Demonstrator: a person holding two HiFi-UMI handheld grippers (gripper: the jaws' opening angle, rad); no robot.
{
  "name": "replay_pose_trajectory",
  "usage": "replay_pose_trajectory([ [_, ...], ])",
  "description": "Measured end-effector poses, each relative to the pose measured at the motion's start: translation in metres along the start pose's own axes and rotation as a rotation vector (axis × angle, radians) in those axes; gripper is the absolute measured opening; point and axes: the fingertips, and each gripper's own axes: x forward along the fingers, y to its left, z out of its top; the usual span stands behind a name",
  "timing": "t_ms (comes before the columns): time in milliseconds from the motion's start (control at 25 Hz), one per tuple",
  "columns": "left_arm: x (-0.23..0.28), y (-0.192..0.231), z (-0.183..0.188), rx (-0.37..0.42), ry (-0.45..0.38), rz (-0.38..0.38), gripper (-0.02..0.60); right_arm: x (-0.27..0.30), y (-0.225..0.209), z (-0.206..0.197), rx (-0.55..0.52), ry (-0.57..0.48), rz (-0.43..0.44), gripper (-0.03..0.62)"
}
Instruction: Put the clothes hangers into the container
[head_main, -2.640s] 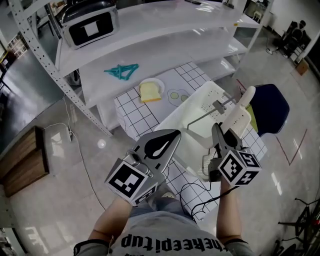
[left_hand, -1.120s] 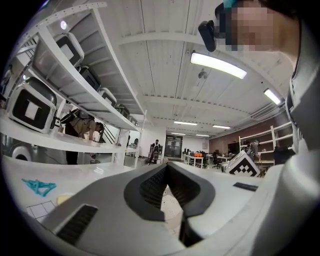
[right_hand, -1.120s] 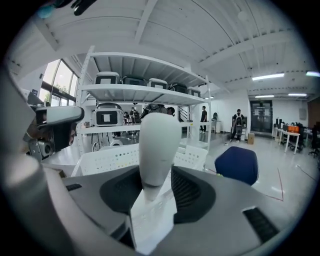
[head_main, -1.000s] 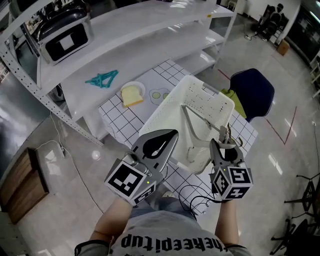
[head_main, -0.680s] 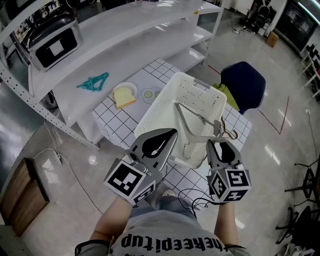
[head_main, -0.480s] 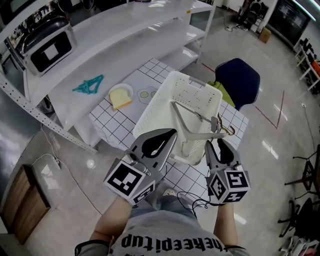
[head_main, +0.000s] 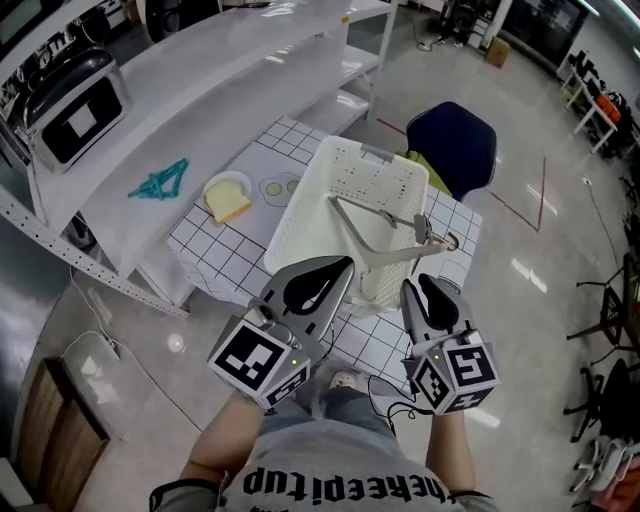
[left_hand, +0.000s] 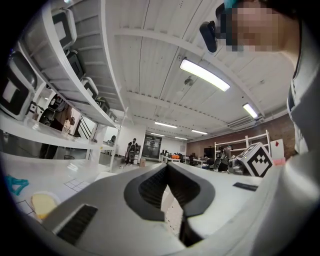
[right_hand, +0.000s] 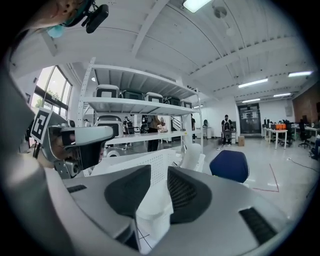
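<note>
Gridded counter (head_main: 215, 235) carries the white container (head_main: 300, 215); I see the clothes hanger (head_main: 350, 228) inside, hook over its right rim; left hand-held gripper (head_main: 348, 264) pinched together; right hand-held gripper (head_main: 420, 285) apart, empty, jaws just closing.

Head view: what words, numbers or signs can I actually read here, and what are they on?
"theepitup": on the person's shirt, seen upside down, perhaps cut off.
Marker cubes: black-and-white square patterns only, no letters or numbers.
Black appliance on the shelf: a white patch, with no print that can be read.
Nothing else is legible.
</note>
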Motion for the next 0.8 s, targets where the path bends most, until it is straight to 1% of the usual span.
replay_pose_trajectory([
  [80, -0.003, -0.002, 0.000, -0.002, 0.000, -0.019, 0.020, -0.005, 0.008, 0.004, 0.004, -0.019, -0.003, 0.105],
  [120, -0.005, -0.003, 0.000, -0.002, 0.000, -0.028, 0.020, -0.007, 0.012, 0.006, 0.006, -0.028, -0.003, 0.084],
  [200, -0.008, -0.004, 0.001, -0.001, 0.001, -0.045, 0.020, -0.012, 0.020, 0.011, 0.006, -0.042, -0.005, 0.075],
  [280, -0.012, -0.006, 0.001, 0.000, 0.003, -0.060, 0.020, -0.016, 0.028, 0.017, 0.004, -0.052, -0.006, 0.051],
  [560, -0.025, -0.012, 0.001, 0.002, 0.011, -0.112, 0.020, -0.027, 0.053, 0.020, 0.011, -0.085, -0.002, 0.030],
  [640, -0.029, -0.013, 0.001, 0.005, 0.012, -0.124, 0.020, -0.030, 0.060, 0.022, 0.011, -0.095, -0.002, 0.005],
  [800, -0.037, -0.015, 0.001, 0.011, 0.017, -0.145, 0.020, -0.034, 0.073, 0.025, 0.013, -0.107, 0.002, 0.005],
])
